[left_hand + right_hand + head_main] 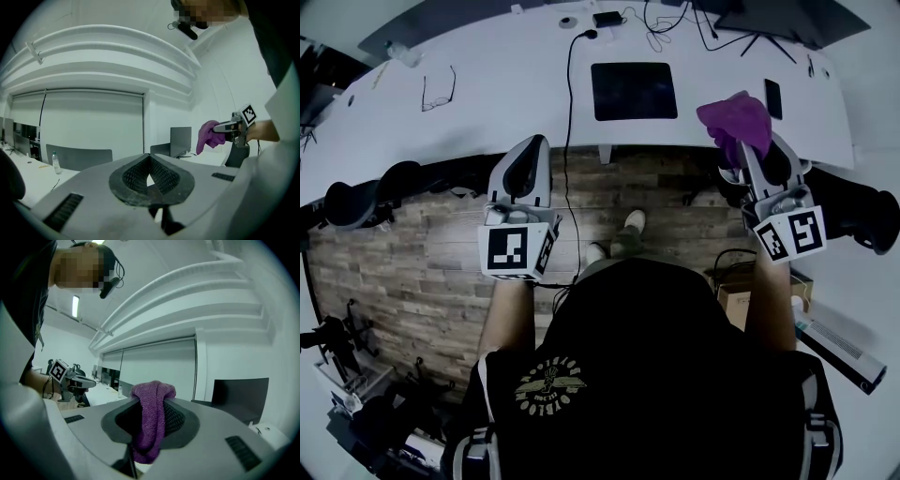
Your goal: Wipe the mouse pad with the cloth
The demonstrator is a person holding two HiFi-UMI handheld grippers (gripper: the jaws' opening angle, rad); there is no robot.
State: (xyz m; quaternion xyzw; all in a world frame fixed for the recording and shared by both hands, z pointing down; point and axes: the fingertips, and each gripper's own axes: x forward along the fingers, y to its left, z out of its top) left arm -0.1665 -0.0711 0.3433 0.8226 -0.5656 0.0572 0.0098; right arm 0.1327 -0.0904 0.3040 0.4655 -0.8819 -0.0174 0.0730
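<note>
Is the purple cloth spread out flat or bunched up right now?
Bunched: the purple cloth hangs crumpled in the shut right gripper.

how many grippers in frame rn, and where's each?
2. Left gripper is shut and empty, at the front edge of the desk. Right gripper is at the desk's right front, shut on the purple cloth. None look hidden.
</note>
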